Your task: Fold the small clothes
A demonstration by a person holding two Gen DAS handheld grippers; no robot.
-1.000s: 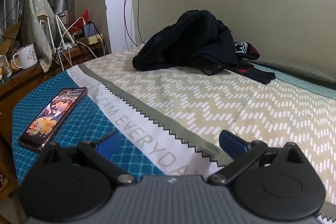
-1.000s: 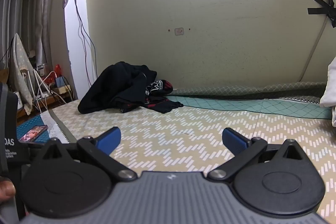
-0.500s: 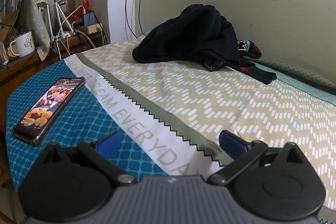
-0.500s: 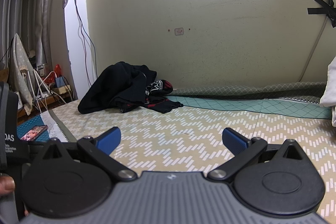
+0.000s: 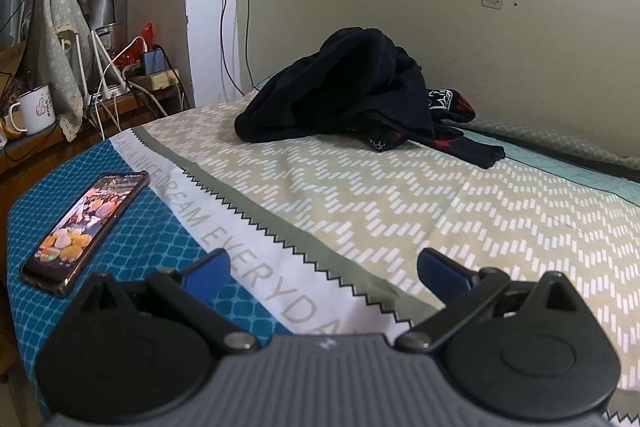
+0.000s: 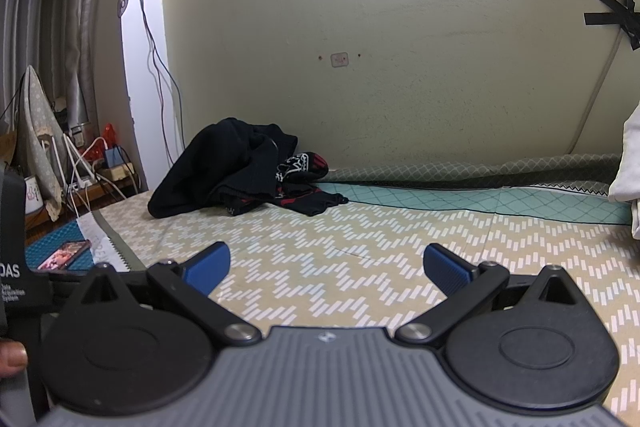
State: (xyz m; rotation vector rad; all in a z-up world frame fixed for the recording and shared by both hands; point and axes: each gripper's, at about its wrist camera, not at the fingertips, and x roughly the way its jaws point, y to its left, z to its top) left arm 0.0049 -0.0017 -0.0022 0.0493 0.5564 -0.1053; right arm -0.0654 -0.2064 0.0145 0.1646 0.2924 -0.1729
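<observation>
Cream walls stand behind a bed (image 5: 400,195) with a zigzag sheet. "DREAM EVERYDAY" runs along its white stripe (image 5: 248,247). Black clothes (image 5: 344,95) lie heaped at the far edge. A phone (image 5: 84,223) sits near the left edge. Left gripper (image 5: 323,269) and right gripper (image 6: 326,267) both gape wide, empty.

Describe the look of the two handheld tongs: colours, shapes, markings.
Both match. The left tongs and right tongs each have a grey ribbed body, two round black discs with raised triangular tabs, black link arms on silver pivot pins, and blue ribbed pads. A small white logo sits at the body's front edge. In the right wrist view, the left unit's black side shows white lettering ending "DAS".
</observation>
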